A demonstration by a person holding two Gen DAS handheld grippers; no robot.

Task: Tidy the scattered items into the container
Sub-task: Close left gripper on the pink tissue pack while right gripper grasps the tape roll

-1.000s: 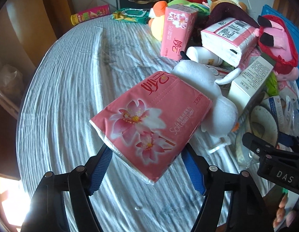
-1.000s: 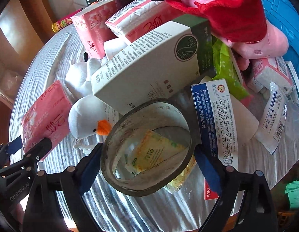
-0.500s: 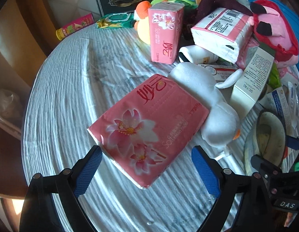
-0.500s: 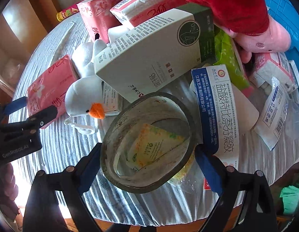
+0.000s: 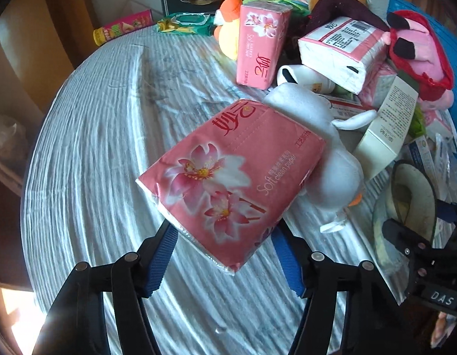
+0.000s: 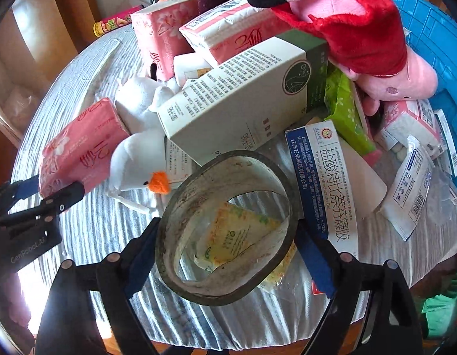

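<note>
Pink tissue pack (image 5: 233,171) sits pinched in my left claw (image 5: 225,254), its near corner hiding my blue pads; half a second ago that claw stood wide. My right claw (image 6: 225,251) grips a roll of tape (image 6: 225,224); the blue container (image 6: 435,44) is cut off at the frame's edge.

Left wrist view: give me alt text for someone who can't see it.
The left gripper is shut on a pink tissue pack over a striped tablecloth. A white plush duck lies beside the pack, with boxes and toys piled beyond.
</note>
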